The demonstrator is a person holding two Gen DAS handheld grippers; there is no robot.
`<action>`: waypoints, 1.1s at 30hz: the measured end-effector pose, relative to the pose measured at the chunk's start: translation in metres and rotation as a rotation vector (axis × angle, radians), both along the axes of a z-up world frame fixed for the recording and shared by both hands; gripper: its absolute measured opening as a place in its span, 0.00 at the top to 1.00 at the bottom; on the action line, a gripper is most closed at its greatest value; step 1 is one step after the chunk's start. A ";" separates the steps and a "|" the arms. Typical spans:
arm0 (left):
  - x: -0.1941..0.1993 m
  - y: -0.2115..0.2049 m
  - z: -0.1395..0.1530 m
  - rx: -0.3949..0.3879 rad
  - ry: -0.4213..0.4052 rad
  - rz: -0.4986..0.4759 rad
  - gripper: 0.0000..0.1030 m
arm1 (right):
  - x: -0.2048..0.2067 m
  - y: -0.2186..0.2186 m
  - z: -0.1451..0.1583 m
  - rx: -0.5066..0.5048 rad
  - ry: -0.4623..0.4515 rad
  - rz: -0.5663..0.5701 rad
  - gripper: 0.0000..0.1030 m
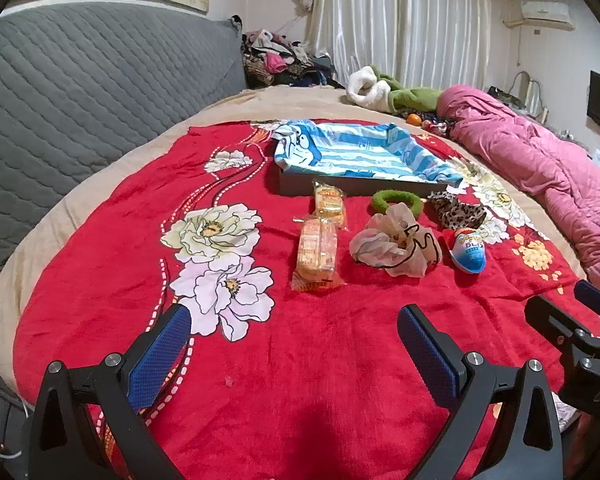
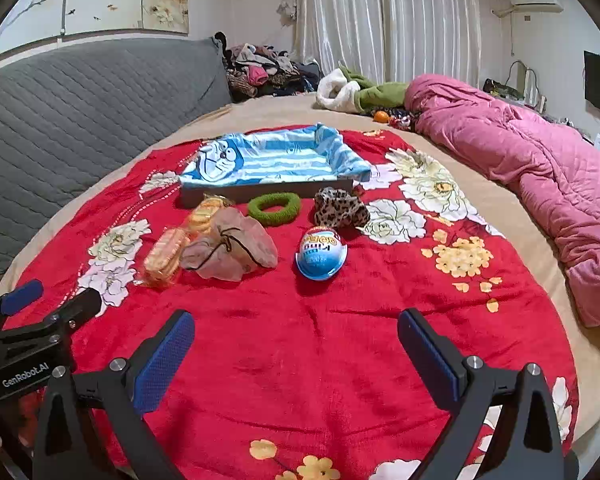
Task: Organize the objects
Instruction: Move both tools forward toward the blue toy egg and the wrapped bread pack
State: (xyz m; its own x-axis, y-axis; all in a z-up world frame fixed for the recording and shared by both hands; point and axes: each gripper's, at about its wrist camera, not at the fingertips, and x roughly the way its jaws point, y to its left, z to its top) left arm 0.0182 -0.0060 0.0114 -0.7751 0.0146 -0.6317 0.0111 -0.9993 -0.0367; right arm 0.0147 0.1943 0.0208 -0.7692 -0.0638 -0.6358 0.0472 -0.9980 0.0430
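On the red flowered blanket [image 1: 320, 360] lie two wrapped biscuit packs [image 1: 317, 254] [image 1: 330, 199], a beige scrunchie [image 1: 396, 246], a green scrunchie [image 1: 397, 200], a leopard scrunchie [image 1: 456, 212] and a blue-and-red chocolate egg [image 1: 469, 250]. Behind them stands a shallow box lined with blue striped cartoon cloth [image 1: 352, 156]. My left gripper [image 1: 294, 322] is open and empty, short of the packs. My right gripper [image 2: 296, 328] is open and empty, short of the egg [image 2: 321, 254]; the beige scrunchie [image 2: 230, 250], green scrunchie [image 2: 274, 208], leopard scrunchie [image 2: 340, 208] and box [image 2: 272, 160] show there too.
A grey quilted headboard [image 1: 80, 92] rises at the left. A pink duvet [image 1: 548, 168] lies along the right side. A pile of clothes [image 1: 280, 60] and a green-and-white garment [image 1: 384, 92] sit at the back, with an orange [image 1: 413, 119] nearby.
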 end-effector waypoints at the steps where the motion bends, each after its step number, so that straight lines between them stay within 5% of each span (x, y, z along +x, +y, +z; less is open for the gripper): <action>1: 0.001 0.000 0.002 0.000 0.002 0.000 0.00 | 0.002 0.000 0.002 0.001 0.007 0.000 0.01; 21: 0.051 -0.014 0.058 0.033 0.127 0.010 0.00 | 0.052 -0.003 0.058 -0.006 0.148 0.024 0.01; 33: 0.065 -0.017 0.079 0.032 0.182 0.017 0.00 | 0.055 -0.001 0.065 -0.023 0.161 0.028 0.01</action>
State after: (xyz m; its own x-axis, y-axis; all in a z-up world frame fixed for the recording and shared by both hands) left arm 0.0835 -0.0233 0.0902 -0.8770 0.0184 -0.4802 0.0179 -0.9973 -0.0710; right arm 0.0696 0.1935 0.0857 -0.8588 -0.0997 -0.5025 0.0833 -0.9950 0.0551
